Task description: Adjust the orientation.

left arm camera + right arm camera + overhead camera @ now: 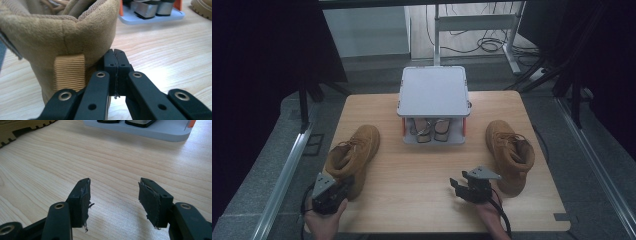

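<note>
While the left gripper (114, 53), jaws closed on nothing, is nudging the heel of the left boot (353, 154) on the table (422, 175), probably to shift it, the right gripper (113, 195) is waiting open, empty.

A light wooden table (422, 170) carries two tan boots, left boot (354, 155) and right boot (509, 152); between them, farther back, stands a grey rack (433, 92)
</note>
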`<state>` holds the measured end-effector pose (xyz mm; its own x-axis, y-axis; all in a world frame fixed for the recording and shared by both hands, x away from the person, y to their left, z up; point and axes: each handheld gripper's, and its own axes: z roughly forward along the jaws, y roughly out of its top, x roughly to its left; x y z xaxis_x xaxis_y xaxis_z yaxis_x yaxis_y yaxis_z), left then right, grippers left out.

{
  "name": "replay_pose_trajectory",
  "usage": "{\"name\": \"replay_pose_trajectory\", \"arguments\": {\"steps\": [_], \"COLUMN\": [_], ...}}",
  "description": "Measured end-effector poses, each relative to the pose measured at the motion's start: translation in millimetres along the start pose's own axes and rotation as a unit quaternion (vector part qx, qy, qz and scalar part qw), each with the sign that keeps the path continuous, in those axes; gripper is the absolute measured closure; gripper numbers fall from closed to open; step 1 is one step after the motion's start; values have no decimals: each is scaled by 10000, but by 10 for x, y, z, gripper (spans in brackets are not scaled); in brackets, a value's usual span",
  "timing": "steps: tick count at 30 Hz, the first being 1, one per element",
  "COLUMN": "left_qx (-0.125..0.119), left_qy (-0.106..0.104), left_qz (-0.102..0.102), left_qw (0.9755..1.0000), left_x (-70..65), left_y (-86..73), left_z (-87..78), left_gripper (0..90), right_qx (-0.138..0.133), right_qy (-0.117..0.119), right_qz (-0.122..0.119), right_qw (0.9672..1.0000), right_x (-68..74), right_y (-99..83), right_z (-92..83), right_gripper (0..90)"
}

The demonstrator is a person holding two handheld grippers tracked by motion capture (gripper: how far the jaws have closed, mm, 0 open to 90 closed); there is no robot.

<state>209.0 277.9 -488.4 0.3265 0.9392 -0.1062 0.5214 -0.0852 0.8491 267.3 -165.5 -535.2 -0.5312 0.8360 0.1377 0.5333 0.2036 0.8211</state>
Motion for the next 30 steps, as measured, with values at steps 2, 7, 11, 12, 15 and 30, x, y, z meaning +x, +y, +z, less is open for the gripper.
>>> {"name": "replay_pose_trajectory", "arguments": {"steps": [2, 7, 11, 12, 15, 30], "left_qx": [-44, -117, -144, -137, -136, -155], "left_qy": [58, 187, 233, 231, 268, -109], "left_qz": [-43, -177, -259, -268, -261, -295], "left_qw": [10000, 9996, 9993, 9993, 9992, 9994], "left_x": [58, 179, 236, 241, 258, 185], "left_y": [-17, -34, -43, -43, -38, -11], "left_z": [-9, -21, -37, -37, -36, -27], "left_gripper": [899, 899, 898, 898, 898, 830], "right_qx": [8, 15, 23, 31, 41, 47], "right_qy": [-4, -7, -19, -16, -6, -15], "right_qz": [6, -5, -5, -4, -9, -31], "right_qw": [10000, 10000, 10000, 10000, 10000, 10000], "right_x": [-3, -3, -8, -6, -2, 3], "right_y": [-2, -3, -2, -3, -7, -7], "right_z": [3, 7, 8, 11, 18, 23], "right_gripper": [428, 428, 428, 427, 427, 427]}}
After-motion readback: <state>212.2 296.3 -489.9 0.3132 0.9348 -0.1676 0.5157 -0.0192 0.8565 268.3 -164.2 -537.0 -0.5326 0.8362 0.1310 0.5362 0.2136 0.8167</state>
